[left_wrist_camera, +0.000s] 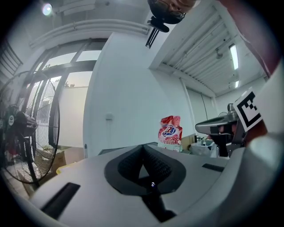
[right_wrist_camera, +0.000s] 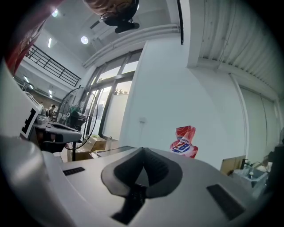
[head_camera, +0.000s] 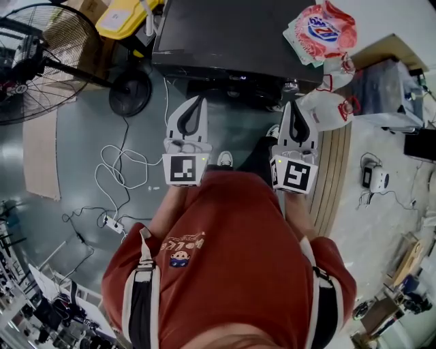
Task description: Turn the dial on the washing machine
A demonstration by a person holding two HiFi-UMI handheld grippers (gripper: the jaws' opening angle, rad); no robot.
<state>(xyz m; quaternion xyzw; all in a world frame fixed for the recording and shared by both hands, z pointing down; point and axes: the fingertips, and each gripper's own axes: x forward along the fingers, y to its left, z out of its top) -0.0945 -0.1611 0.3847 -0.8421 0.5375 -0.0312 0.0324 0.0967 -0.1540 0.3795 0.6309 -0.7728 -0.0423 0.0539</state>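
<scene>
The washing machine (head_camera: 225, 34) shows as a dark flat top at the upper middle of the head view; its dial is not visible in any view. A red and white detergent bag (head_camera: 323, 31) lies on its right corner and also appears ahead in the left gripper view as the bag (left_wrist_camera: 171, 133) and in the right gripper view as the bag (right_wrist_camera: 184, 142). My left gripper (head_camera: 199, 102) and right gripper (head_camera: 294, 108) are held level side by side, short of the machine's front. The left gripper (left_wrist_camera: 143, 148) and the right gripper (right_wrist_camera: 143, 151) are both shut, with nothing between the pads.
A standing fan (head_camera: 41, 61) with a round base (head_camera: 129, 92) is at the left. White cables (head_camera: 116, 170) and a power strip (head_camera: 112, 223) lie on the floor. Plastic bags (head_camera: 327, 102) and a wrapped box (head_camera: 388, 92) sit at the right, a yellow box (head_camera: 126, 17) behind.
</scene>
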